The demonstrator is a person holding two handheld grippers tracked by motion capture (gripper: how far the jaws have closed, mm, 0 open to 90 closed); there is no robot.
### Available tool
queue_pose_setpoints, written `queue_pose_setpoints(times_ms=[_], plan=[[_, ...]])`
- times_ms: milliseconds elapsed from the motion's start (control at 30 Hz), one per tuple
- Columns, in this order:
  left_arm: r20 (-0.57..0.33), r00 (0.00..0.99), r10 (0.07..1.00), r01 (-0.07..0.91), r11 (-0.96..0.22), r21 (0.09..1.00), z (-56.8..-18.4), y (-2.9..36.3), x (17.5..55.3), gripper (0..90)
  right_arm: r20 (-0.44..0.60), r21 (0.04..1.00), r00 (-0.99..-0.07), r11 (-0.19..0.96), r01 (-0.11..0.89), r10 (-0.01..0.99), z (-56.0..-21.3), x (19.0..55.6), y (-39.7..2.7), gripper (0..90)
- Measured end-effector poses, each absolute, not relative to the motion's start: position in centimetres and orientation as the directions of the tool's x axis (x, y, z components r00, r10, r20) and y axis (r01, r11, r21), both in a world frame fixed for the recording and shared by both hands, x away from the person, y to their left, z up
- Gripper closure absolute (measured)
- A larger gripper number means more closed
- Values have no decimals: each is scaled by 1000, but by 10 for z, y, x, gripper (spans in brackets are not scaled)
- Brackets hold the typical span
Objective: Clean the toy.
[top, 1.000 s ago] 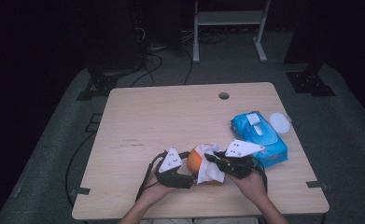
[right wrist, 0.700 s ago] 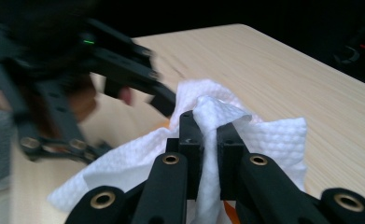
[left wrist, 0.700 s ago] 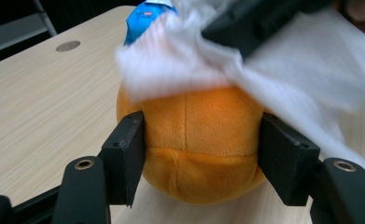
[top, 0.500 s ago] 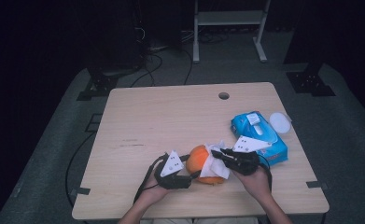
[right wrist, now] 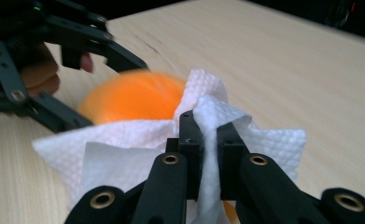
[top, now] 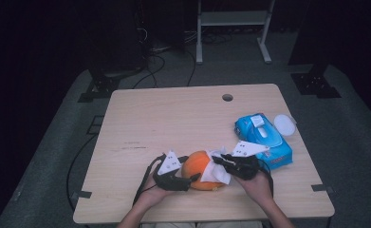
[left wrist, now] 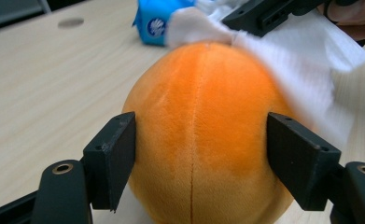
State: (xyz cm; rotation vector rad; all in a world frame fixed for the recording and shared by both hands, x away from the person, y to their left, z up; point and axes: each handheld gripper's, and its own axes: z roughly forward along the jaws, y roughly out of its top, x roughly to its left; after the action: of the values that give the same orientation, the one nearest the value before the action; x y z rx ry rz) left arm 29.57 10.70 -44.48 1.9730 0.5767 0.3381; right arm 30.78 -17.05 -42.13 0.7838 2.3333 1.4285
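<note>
An orange plush ball [top: 198,167] sits near the table's front edge. My left gripper [top: 188,179] holds it from the left. In the left gripper view both pads touch the sides of the ball [left wrist: 203,126], so my left gripper [left wrist: 201,154] is shut on it, and its jaws have just been opening a little with the ball still between them. My right gripper [top: 219,160] comes in from the right, shut on a white paper tissue [top: 219,173]. In the right gripper view the tissue [right wrist: 255,135] is pinched in my right gripper [right wrist: 210,128] and lies against the ball [right wrist: 133,100].
A blue pack of wipes [top: 264,140] lies just right of my right hand, with a round white lid [top: 284,124] beside it at the table's right edge. The wooden table [top: 173,123] has a cable hole [top: 227,97] at the back.
The right gripper has dragged the tissue over the ball toward its right side, so more orange shows. The left hand has stayed in place.
</note>
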Motion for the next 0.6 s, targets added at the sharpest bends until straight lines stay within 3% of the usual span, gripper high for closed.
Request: queue_pose_setpoints(times_ms=[67, 133, 200, 333, 600], plan=[[-7, 848, 530, 237, -367, 899, -441, 108, 296, 244, 93, 885, -800, 319, 340, 593, -426, 312, -176, 834], [0, 854, 521, 203, -333, 921, -436, 105, 294, 173, 71, 887, -804, 331, 321, 590, -424, 309, -170, 835], [-6, 856, 517, 195, -312, 930, -433, 102, 293, 172, 78, 899, -826, 319, 300, 558, -422, 305, -162, 834], [5, 861, 508, 203, -355, 913, -442, 101, 292, 208, 13, 896, -861, 377, 236, 509, -419, 295, -144, 834], [-2, 850, 527, 232, -371, 899, -446, 111, 297, 297, 88, 882, -826, 342, 325, 557, -431, 310, -164, 834]])
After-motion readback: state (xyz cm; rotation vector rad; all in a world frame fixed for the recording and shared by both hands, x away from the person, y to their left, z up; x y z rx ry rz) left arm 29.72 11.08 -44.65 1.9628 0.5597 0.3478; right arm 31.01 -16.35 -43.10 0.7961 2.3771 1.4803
